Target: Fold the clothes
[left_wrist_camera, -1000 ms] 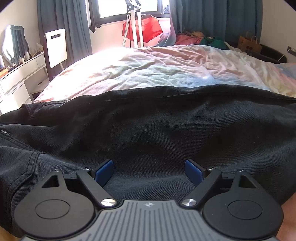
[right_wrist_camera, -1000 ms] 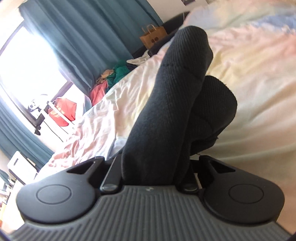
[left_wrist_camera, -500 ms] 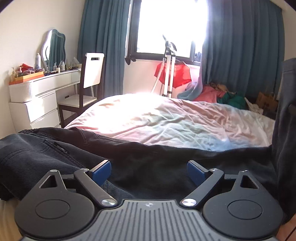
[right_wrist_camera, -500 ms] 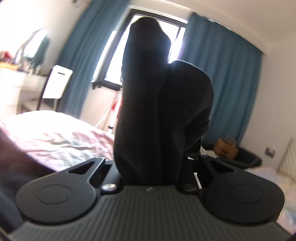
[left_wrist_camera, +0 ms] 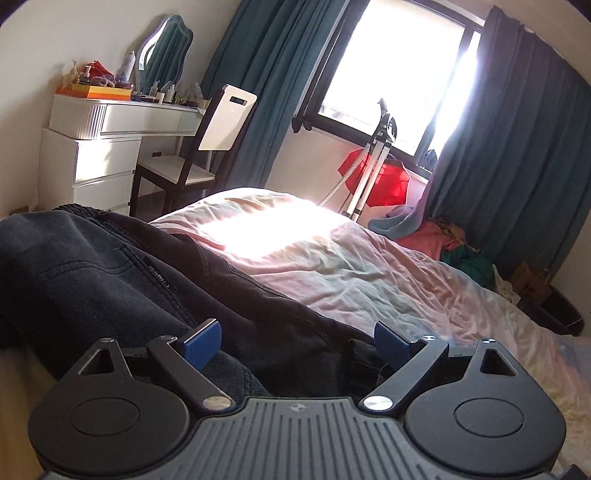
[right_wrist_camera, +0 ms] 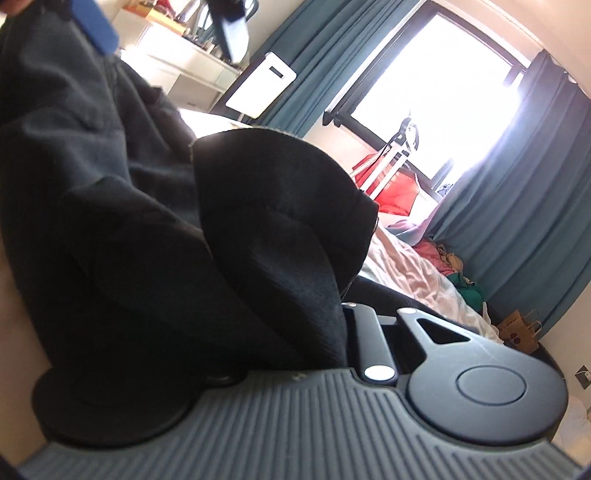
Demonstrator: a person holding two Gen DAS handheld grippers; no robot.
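Note:
Dark black trousers [left_wrist_camera: 110,280] with a small label lie on the bed [left_wrist_camera: 351,266], bunched at the left and running under my left gripper [left_wrist_camera: 295,339]. That gripper is open, its blue pads [left_wrist_camera: 202,339] spread wide over the cloth and holding nothing. In the right wrist view my right gripper [right_wrist_camera: 284,325] is shut on a fold of the trousers [right_wrist_camera: 266,206], which humps over the jaws and hides both fingers. The left gripper's blue pads [right_wrist_camera: 95,26] show at the top left of that view, above the trousers.
A white dresser [left_wrist_camera: 92,147] and a chair [left_wrist_camera: 221,122] stand left of the bed. By the window are a tripod stand [left_wrist_camera: 380,155] with red cloth, a heap of clothes [left_wrist_camera: 447,240] and a paper bag [right_wrist_camera: 517,332]. The pastel sheet stretches to the right.
My right gripper has carried its fold of black cloth from the right side of the bed over toward the left gripper. The left gripper lifted and turned left, staying open.

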